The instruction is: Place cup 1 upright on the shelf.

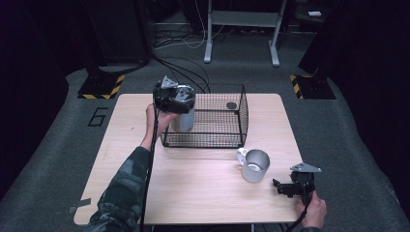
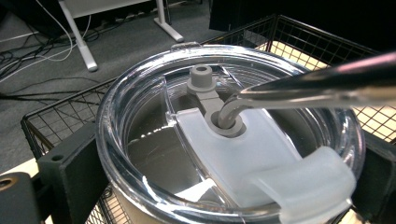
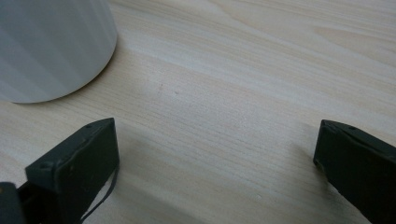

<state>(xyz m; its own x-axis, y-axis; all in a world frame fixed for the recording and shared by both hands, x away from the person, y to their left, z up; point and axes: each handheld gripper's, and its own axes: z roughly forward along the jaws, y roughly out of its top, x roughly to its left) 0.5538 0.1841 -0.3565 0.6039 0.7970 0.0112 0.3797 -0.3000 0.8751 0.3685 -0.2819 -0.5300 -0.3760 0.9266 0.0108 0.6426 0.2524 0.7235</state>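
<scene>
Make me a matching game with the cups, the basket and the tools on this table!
Things:
1. tumbler with lid
2. metal mug
3. wire basket
4. right tool

States:
A. open, low over bare wood
B. black, sits at the table's far side
C. clamped in the left tool
D. stands free on the table, handle on the left

Pairs: 1-C, 2-D, 3-B, 4-A

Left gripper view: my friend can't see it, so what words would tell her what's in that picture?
A steel tumbler with a clear plastic lid and a bent metal straw sits very close, gripped between the left tongs, whose black jaws press on both of its sides. Behind it are the black wire basket, a strip of pale wooden table and grey carpet.
</scene>
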